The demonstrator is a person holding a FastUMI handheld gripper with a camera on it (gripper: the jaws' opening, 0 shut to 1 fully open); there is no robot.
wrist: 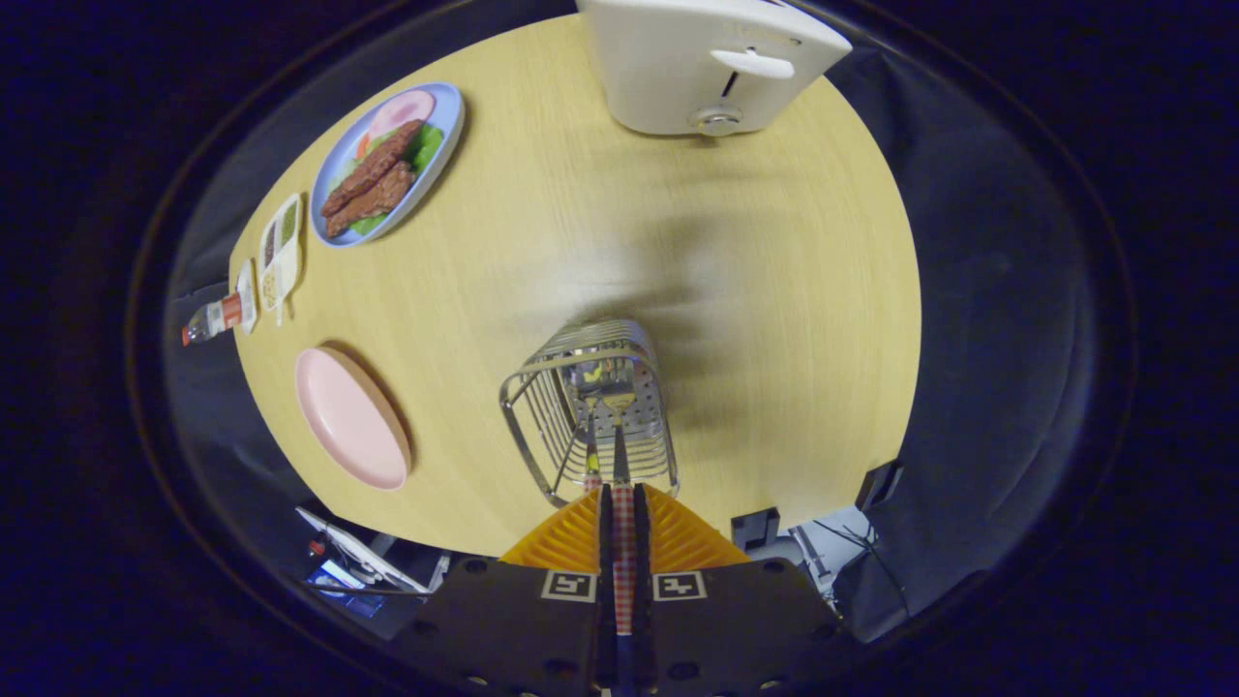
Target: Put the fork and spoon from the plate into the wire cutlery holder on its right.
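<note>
Checked-handled fork in jaws, tines-down into holder

The tool has two ribbed, wedge-shaped fingers on a dark, blocky body that bears two square black-and-white markers and several round screw holes along its faces.

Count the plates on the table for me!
2. The empty pink plate sits left of the wire holder; the blue plate with food lies farther away, beside the white toaster.
</note>
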